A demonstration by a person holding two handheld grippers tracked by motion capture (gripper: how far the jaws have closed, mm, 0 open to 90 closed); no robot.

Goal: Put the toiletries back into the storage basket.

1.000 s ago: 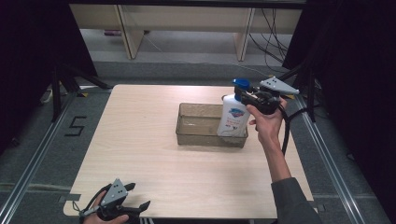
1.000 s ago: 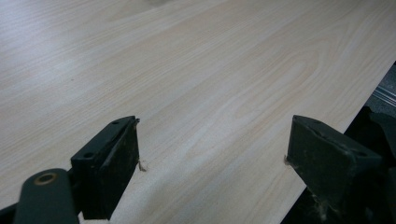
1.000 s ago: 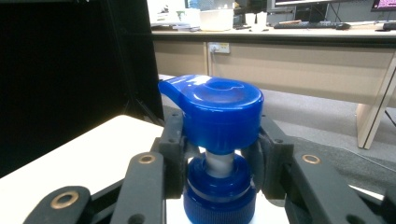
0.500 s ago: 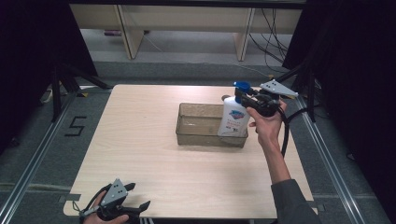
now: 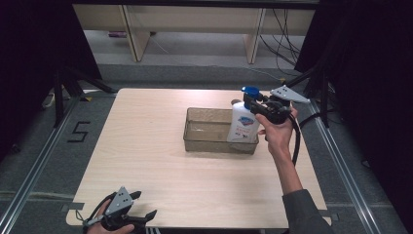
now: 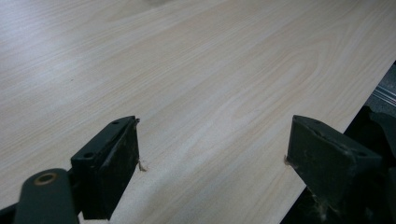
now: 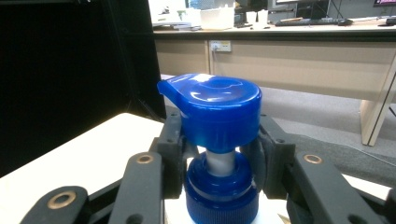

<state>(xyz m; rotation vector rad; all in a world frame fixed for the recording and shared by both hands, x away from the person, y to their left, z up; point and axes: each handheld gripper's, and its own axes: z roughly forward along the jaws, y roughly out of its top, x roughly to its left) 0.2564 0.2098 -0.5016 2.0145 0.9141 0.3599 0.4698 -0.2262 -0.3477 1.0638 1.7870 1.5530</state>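
Right hand-held gripper [image 5: 254, 104] pinching the neck of a pump bottle [image 5: 243, 124] at the right end of a clear tray [image 5: 204, 139].

In the right gripper view the right hand-held gripper's jaws are closed on the white stem under the blue pump head [image 7: 212, 112], just above the blue collar. In the high view the white bottle stands upright inside the clear tray, which sits on the far right part of the light wood tabletop [image 5: 146, 146]. The left hand-held gripper [image 5: 139, 209] lies low at the near left edge of the tabletop, well apart from the tray; in its own view its jaws are spread wide over bare wood with nothing between them.
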